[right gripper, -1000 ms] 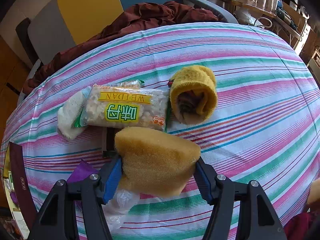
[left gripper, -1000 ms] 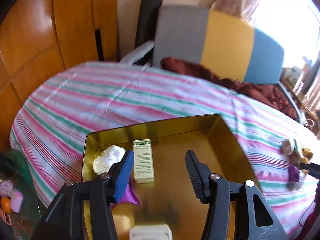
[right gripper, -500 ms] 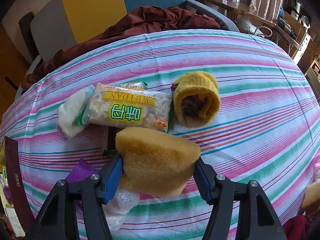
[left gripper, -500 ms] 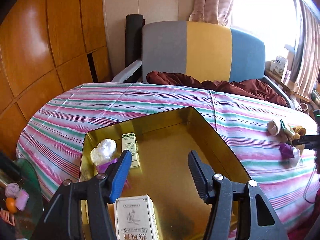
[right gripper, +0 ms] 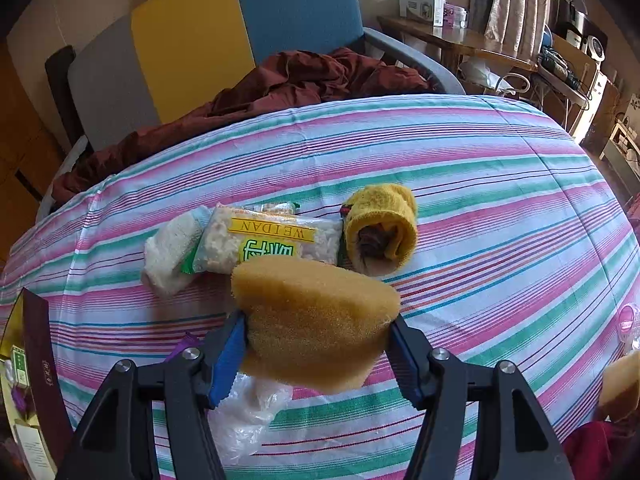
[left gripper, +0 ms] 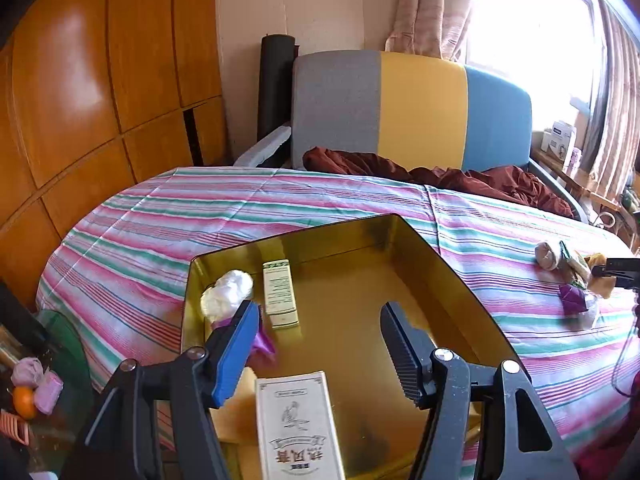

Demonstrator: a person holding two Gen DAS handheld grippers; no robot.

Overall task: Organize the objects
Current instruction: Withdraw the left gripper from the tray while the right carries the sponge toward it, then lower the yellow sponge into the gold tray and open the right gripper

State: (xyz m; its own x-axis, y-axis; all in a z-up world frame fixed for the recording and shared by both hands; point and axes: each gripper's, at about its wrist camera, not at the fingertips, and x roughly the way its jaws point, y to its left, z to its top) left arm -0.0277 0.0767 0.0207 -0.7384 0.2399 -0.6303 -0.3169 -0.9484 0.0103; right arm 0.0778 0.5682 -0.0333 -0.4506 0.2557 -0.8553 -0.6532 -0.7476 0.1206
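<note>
My right gripper (right gripper: 316, 334) is clamped on the tan sponge (right gripper: 312, 320), both pads pressing its sides so the soft foam bulges above them; it hangs clear of the striped worktop (right gripper: 500, 208), off the snack packet (right gripper: 268, 240) and the yellow rolled cloth (right gripper: 380, 228) lying just behind it. My left gripper (left gripper: 316, 328) hovers over the gold tray (left gripper: 452, 280), jaws opening with nothing pinched; the white carton (left gripper: 296, 428) sits in the tray below them, near the small green box (left gripper: 279, 294) and white wad (left gripper: 226, 294). I reckon the tray is the collecting spot, sponge next.
</note>
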